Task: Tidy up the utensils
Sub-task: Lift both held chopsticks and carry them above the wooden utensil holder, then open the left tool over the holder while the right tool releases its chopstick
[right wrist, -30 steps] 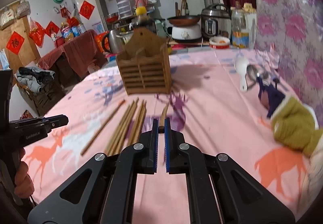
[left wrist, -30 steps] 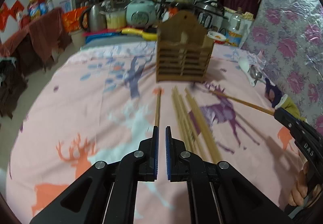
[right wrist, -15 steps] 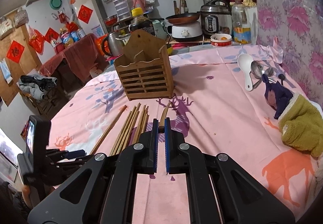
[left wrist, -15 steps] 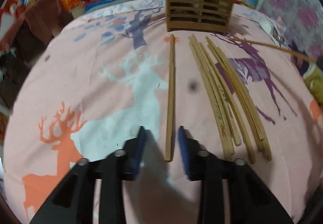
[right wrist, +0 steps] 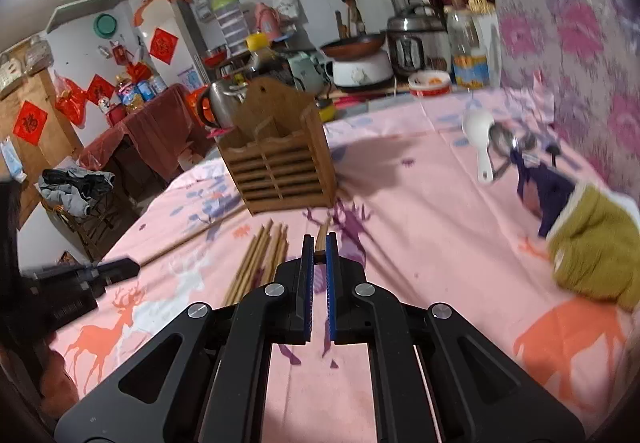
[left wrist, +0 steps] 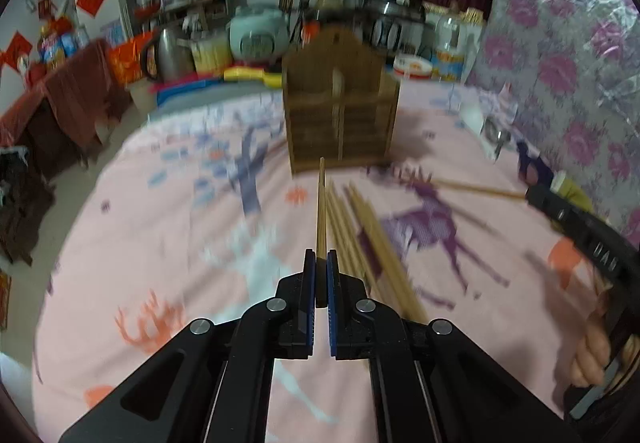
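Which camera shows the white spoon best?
The right wrist view. There the white spoon is sharp and whole, bowl and handle, lying on the pink tablecloth beside metal spoons. In the left wrist view that spot at the right edge is only a motion-blurred pale patch, so its shape cannot be made out.

Wooden slatted holder (left wrist: pixel 340 115) stands upright on the cloth. Loose chopsticks (left wrist: pixel 372 239) lie bunched before it. One chopstick (left wrist: pixel 321 211) is raised, pointing at the holder; another (right wrist: pixel 322 239) likewise.
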